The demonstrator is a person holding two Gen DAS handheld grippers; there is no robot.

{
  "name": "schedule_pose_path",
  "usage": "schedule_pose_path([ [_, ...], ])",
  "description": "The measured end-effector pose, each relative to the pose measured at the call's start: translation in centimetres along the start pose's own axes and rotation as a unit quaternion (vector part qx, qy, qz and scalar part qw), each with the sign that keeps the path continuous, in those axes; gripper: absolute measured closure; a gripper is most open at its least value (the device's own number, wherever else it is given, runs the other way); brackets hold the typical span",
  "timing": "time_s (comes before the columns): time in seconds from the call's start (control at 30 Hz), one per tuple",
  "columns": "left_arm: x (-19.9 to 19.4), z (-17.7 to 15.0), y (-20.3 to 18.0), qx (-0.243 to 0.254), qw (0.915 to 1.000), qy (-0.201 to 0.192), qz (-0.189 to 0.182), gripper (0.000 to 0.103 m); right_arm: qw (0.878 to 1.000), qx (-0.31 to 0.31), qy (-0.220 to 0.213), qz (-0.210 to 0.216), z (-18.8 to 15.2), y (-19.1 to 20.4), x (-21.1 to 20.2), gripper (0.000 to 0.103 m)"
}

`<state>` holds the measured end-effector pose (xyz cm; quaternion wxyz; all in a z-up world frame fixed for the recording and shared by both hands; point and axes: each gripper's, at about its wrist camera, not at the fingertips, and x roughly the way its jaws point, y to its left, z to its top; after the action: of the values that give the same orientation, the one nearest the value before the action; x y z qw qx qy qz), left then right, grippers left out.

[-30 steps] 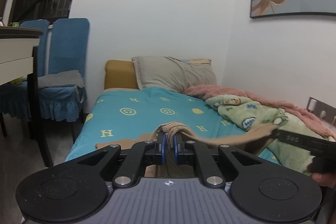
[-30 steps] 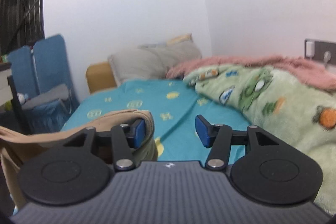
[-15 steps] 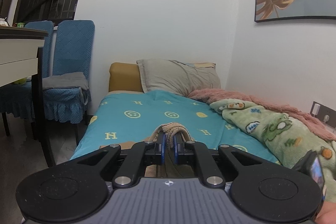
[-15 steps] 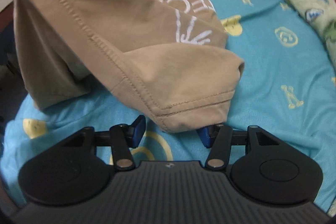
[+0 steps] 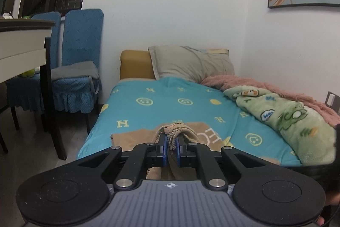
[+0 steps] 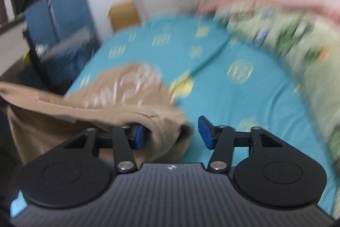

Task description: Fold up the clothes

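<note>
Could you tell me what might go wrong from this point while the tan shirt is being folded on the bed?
The left gripper is shut on the ribbed edge of the tan cotton shirt with white lettering; a pull could drag it off the teal patterned bedsheet. The right gripper is open with a fold sagging beside one finger, so closing may catch extra layers. The right view is blurred, so aim is uncertain.
</note>
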<state>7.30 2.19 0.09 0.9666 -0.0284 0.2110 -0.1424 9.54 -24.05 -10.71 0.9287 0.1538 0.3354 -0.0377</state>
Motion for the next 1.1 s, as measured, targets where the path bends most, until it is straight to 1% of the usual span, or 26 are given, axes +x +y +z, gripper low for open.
schedule_pose_path([
  [0.03, 0.1, -0.1, 0.1, -0.002, 1.0, 0.008, 0.001, 0.094, 1.0, 0.004, 0.012, 0.005, -0.2, 0.0, 0.4, 0.089],
  [0.1, 0.6, -0.6, 0.3, 0.004, 0.9996, 0.028, 0.008, 0.093, 1.0, -0.012, -0.002, 0.006, -0.2, 0.7, 0.1, 0.094],
  [0.2, 1.4, -1.3, 0.3, 0.014, 0.998, 0.06, 0.012, 0.092, 0.998, -0.024, -0.046, 0.023, 0.2, 1.5, -1.8, 0.095],
  [0.23, 1.7, -1.5, 0.3, 0.017, 0.9972, 0.072, 0.009, 0.09, 0.998, -0.022, -0.058, 0.029, 0.3, 1.6, -2.4, 0.095],
  [0.3, 2.4, -2.0, 0.0, 0.029, 0.9948, 0.097, 0.001, 0.082, 0.996, -0.02, -0.076, 0.039, 0.4, 1.7, -3.4, 0.095],
  [0.33, 2.7, -2.4, -0.3, 0.041, 0.9932, 0.109, -0.002, 0.075, 0.995, -0.019, -0.084, 0.044, 0.6, 1.6, -3.8, 0.095],
  [0.37, 3.1, -2.7, -0.7, 0.055, 0.9913, 0.12, -0.005, 0.064, 0.995, -0.017, -0.091, 0.048, 0.7, 1.6, -4.1, 0.095],
  [0.4, 3.5, -3.1, -1.1, 0.07, 0.9892, 0.129, -0.003, 0.06, 0.994, -0.016, -0.098, 0.053, 0.8, 1.6, -4.5, 0.095],
  [0.43, 3.9, -3.7, -1.5, 0.088, 0.9869, 0.135, 0.004, 0.054, 0.993, -0.014, -0.104, 0.058, 0.9, 1.6, -4.7, 0.095],
  [0.47, 4.4, -4.3, -2.0, 0.108, 0.9842, 0.139, 0.016, 0.053, 0.992, -0.012, -0.11, 0.062, 1.1, 1.6, -4.8, 0.095],
  [0.53, 5.2, -5.3, -2.7, 0.14, 0.9782, 0.144, 0.053, 0.053, 0.99, -0.006, -0.123, 0.065, 1.2, 1.5, -5.2, 0.095],
  [0.6, 5.9, -5.7, -2.7, 0.149, 0.9737, 0.145, 0.093, 0.053, 0.989, 0.004, -0.137, 0.064, 1.5, 1.2, -5.4, 0.095],
  [0.67, 5.9, -5.4, -1.9, 0.133, 0.9736, 0.138, 0.124, 0.053, 0.987, 0.012, -0.153, 0.049, 1.6, 0.7, -5.6, 0.094],
  [0.73, 5.1, -4.6, -0.8, 0.096, 0.9785, 0.121, 0.137, 0.053, 0.986, 0.019, -0.165, 0.019, 1.7, 0.0, -5.4, 0.093],
  [0.77, 4.3, -4.1, -0.2, 0.072, 0.9824, 0.108, 0.134, 0.053, 0.986, 0.021, -0.163, 0.007, 1.7, -0.2, -5.0, 0.093],
  [0.8, 3.4, -3.5, 0.2, 0.051, 0.9863, 0.091, 0.127, 0.053, 0.987, 0.023, -0.161, -0.005, 1.7, -0.5, -4.6, 0.09],
  [0.83, 2.5, -3.0, 0.3, 0.04, 0.9884, 0.073, 0.128, 0.052, 0.987, 0.025, -0.158, -0.016, 1.8, -0.8, -4.2, 0.086],
  [0.9, 0.6, -2.1, 0.3, 0.025, 0.9898, 0.033, 0.136, 0.051, 0.987, 0.019, -0.151, -0.043, 1.7, -0.9, -3.5, 0.051],
  [0.93, -0.2, -1.7, 0.2, 0.019, 0.9899, 0.012, 0.14, 0.051, 0.987, 0.015, -0.151, -0.052, 1.6, -1.0, -3.3, 0.044],
  [0.97, -1.0, -1.3, 0.2, 0.014, 0.9895, -0.008, 0.144, 0.051, 0.987, 0.011, -0.151, -0.061, 1.5, -1.0, -3.1, 0.034],
  [1.0, -1.7, -1.0, 0.2, 0.008, 0.9891, -0.026, 0.145, 0.051, 0.986, 0.008, -0.154, -0.066, 1.4, -1.1, -3.2, 0.03],
  [1.1, -3.5, -0.1, 0.4, -0.021, 0.9878, -0.061, 0.142, 0.051, 0.983, 0.004, -0.175, -0.063, 1.1, -0.8, -4.6, 0.028],
])
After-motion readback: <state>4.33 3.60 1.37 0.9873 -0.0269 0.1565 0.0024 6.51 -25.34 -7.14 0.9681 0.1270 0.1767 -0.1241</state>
